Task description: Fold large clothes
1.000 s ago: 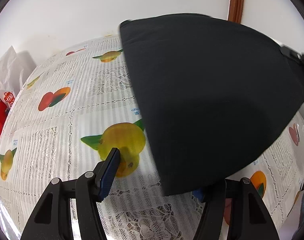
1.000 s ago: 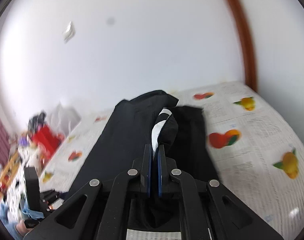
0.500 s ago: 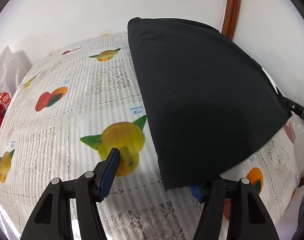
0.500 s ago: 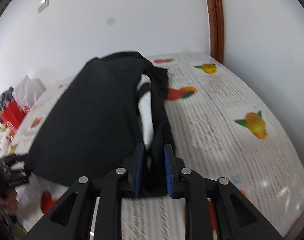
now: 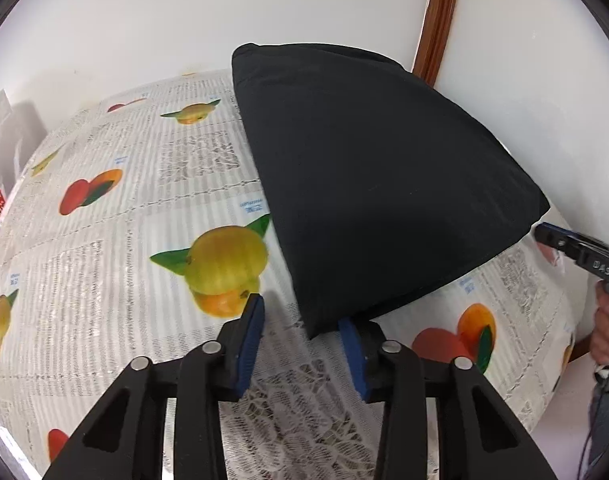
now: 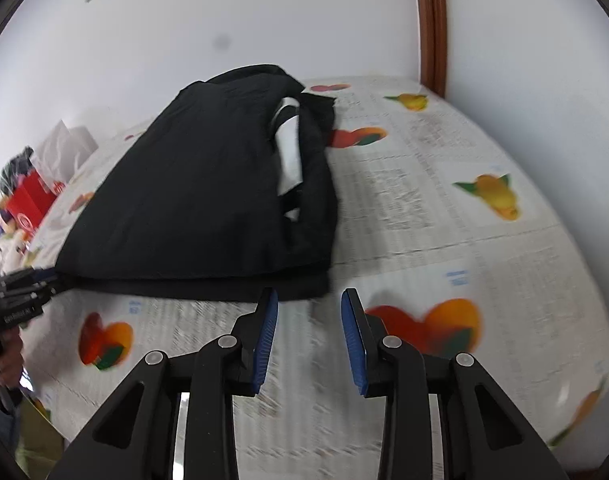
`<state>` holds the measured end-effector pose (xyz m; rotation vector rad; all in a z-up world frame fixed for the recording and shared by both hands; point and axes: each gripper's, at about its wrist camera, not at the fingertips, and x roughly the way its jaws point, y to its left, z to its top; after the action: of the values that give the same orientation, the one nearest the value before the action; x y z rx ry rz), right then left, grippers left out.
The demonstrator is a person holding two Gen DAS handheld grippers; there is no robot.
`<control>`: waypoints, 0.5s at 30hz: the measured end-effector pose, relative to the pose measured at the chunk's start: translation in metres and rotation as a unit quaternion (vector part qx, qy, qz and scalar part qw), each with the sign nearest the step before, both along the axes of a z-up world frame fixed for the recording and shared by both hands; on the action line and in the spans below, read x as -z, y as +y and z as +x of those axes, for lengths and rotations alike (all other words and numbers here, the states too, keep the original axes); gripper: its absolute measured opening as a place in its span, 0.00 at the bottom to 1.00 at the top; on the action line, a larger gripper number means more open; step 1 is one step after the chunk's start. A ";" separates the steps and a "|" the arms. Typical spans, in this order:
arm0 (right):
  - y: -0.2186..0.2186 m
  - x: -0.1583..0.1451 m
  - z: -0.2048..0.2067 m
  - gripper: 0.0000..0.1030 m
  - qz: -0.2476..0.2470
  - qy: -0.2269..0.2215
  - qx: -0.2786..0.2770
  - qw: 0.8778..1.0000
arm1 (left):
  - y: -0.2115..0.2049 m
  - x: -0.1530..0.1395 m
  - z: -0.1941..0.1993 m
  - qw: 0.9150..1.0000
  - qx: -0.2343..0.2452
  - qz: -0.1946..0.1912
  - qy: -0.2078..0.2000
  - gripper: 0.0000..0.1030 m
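Note:
A black garment (image 5: 376, 184) lies folded on the fruit-print tablecloth (image 5: 104, 272). My left gripper (image 5: 300, 316) sits at its near corner, jaws closing. The corner drapes over the right pad while the left pad stands apart from the cloth. In the right wrist view the same garment (image 6: 200, 192) shows a white strip (image 6: 290, 148) in its fold. My right gripper (image 6: 308, 296) hovers just short of the garment's near edge, jaws opening, nothing between them. Each gripper shows in the other's view: the right gripper (image 5: 560, 242) at the far corner, the left gripper (image 6: 24, 288) at the left edge.
A red box (image 6: 28, 204) and a white bag (image 6: 64, 148) crowd the table's far left end. A brown door frame (image 5: 440, 20) runs up the white wall behind. A person's hand (image 5: 604, 332) holds the right gripper beyond the table's right edge.
The right gripper let go of the garment's edge, opened and sank toward the table. The lifted black cloth settled flat. The left jaws narrowed around the near corner.

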<state>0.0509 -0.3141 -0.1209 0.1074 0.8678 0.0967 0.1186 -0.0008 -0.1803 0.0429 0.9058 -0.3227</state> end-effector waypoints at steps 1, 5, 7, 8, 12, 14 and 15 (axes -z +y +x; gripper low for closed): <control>0.003 0.001 0.005 0.32 0.011 -0.005 -0.001 1.000 | -0.001 0.000 0.002 1.000 -0.002 0.001 0.002 0.33; 0.011 0.004 0.025 0.30 0.003 -0.009 0.015 1.000 | -0.002 0.001 0.007 1.000 0.004 -0.018 0.017 0.16; 0.016 0.006 0.034 0.14 -0.005 -0.003 0.015 1.000 | -0.004 0.000 0.006 1.000 0.004 -0.011 0.015 0.15; 0.018 0.007 0.036 0.10 -0.009 -0.002 0.014 1.000 | -0.003 0.000 0.005 1.000 0.000 -0.010 0.011 0.13; 0.029 0.005 0.044 0.05 -0.021 -0.004 -0.004 1.000 | 0.008 -0.001 0.006 1.000 -0.018 -0.016 0.008 0.09; 0.038 0.004 0.050 0.04 -0.016 -0.003 -0.013 1.000 | 0.018 -0.003 0.006 0.999 -0.027 -0.017 0.007 0.08; 0.043 0.004 0.053 0.04 -0.015 -0.002 -0.018 1.000 | 0.023 -0.004 0.005 0.999 -0.031 -0.016 0.007 0.08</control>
<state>0.1038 -0.2714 -0.1252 0.0629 0.8661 0.1167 0.1240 0.0225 -0.1766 -0.0176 0.9145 -0.2808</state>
